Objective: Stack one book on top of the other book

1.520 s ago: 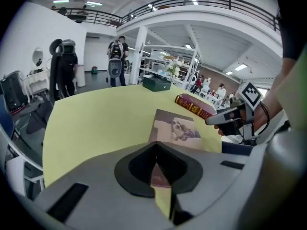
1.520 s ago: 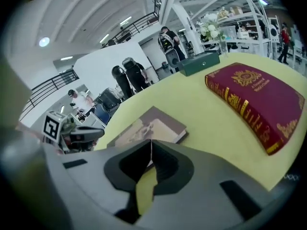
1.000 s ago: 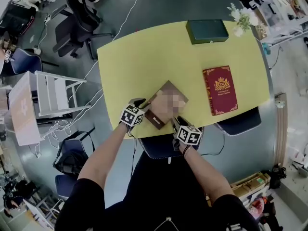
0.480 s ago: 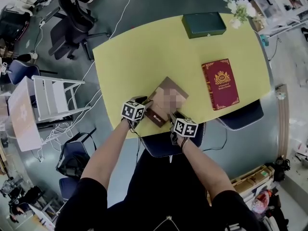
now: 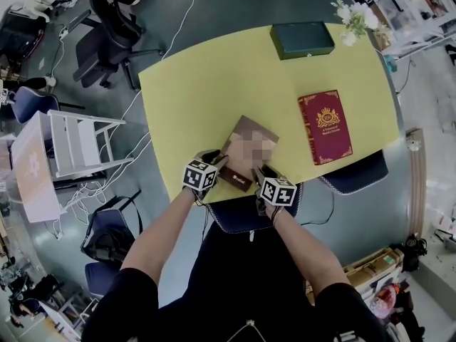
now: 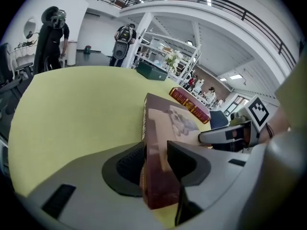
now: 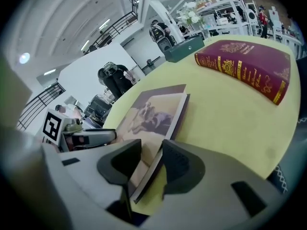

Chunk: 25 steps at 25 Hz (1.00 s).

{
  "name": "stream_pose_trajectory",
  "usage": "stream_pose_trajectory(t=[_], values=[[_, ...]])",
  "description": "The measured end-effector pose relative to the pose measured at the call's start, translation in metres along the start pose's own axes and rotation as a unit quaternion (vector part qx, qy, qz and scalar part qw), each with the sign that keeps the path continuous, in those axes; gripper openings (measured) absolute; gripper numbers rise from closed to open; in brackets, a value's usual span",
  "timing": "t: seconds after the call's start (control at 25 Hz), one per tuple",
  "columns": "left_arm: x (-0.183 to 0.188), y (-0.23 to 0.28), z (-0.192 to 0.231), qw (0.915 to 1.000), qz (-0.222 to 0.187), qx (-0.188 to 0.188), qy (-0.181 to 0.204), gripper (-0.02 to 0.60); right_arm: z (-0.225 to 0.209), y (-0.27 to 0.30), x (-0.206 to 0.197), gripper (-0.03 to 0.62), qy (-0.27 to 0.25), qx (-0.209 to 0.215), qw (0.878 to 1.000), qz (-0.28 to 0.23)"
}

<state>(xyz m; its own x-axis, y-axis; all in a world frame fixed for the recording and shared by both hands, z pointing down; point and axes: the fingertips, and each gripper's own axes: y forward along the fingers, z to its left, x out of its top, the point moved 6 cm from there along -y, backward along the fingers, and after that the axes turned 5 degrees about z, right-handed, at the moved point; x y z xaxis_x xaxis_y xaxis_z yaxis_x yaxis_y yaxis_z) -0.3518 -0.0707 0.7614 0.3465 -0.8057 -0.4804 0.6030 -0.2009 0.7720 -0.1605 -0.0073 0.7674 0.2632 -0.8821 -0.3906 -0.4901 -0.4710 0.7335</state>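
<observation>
Brown book [image 6: 165, 123]: spine at left claw [image 6: 154, 151] only

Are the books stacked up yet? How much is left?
Nothing is stacked yet. The red book lies alone on the yellow table. In hand: the left gripper and right gripper have just been closing their jaws on the near edge of the brown book. Left: lift it, carry it over, set it on the red book.
</observation>
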Motion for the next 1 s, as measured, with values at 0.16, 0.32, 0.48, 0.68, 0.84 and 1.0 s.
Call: stream_pose_trajectory(t=[0.16,0.32,0.48,0.68,0.84,1.0], values=[[0.003,-0.013,-0.013,0.9996,-0.025,0.004,-0.011,0.156,0.006,-0.016,0.010,0.147,-0.028,0.006,1.000,-0.011],[0.013,-0.029,-0.028,0.9983,-0.056,0.009,-0.018,0.156,0.013,-0.036,0.024,0.146,-0.053,0.012,0.998,-0.024],[0.023,-0.048,-0.044,0.9957,-0.085,0.016,-0.033,0.156,0.022,-0.055,0.038,0.146,-0.079,0.016,0.996,-0.031],[0.029,-0.064,-0.060,0.9922,-0.108,0.029,-0.056,0.152,0.031,-0.074,0.054,0.146,-0.125,0.017,0.992,-0.029],[0.031,-0.067,-0.075,0.9902,-0.115,0.042,-0.068,0.146,0.032,-0.089,0.067,0.144,-0.157,0.017,0.987,-0.022],[0.040,-0.062,-0.093,0.9861,-0.126,0.058,-0.091,0.144,0.020,-0.100,0.081,0.143,-0.166,0.027,0.986,-0.010]])
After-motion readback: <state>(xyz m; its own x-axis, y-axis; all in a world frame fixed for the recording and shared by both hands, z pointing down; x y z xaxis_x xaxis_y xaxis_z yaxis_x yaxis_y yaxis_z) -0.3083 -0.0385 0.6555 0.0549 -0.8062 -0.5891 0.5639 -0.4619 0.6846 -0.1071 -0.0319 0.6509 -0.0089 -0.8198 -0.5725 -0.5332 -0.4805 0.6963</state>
